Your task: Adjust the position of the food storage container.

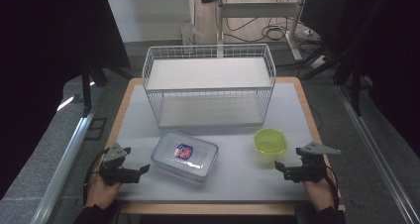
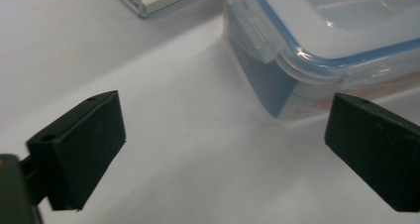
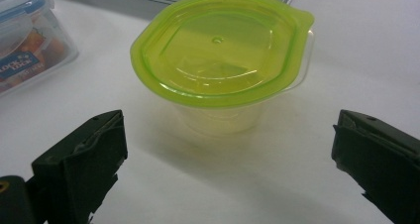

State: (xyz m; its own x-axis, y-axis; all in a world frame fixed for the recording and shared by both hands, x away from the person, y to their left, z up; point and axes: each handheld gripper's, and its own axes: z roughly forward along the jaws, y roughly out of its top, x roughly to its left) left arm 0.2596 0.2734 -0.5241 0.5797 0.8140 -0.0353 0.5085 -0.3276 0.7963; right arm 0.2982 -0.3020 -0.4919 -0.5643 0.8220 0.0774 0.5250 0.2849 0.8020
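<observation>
A clear rectangular clip-lid container (image 1: 184,155) with a blue seal and a red-blue label lies at the front centre of the white table; in the left gripper view its near corner (image 2: 307,60) sits just beyond the jaws. My left gripper (image 1: 143,170) rests at the table's front left, open, with nothing between its jaws (image 2: 223,154). A small clear tub with a lime-green lid (image 1: 270,142) stands to the right (image 3: 220,60). My right gripper (image 1: 278,168) is just in front of it, open and empty (image 3: 228,169).
A white wire two-tier rack (image 1: 209,83) stands at the back of the table. The table's wooden edge (image 1: 218,208) runs along the front. A corner of the clip-lid container (image 3: 25,45) lies at the left in the right gripper view.
</observation>
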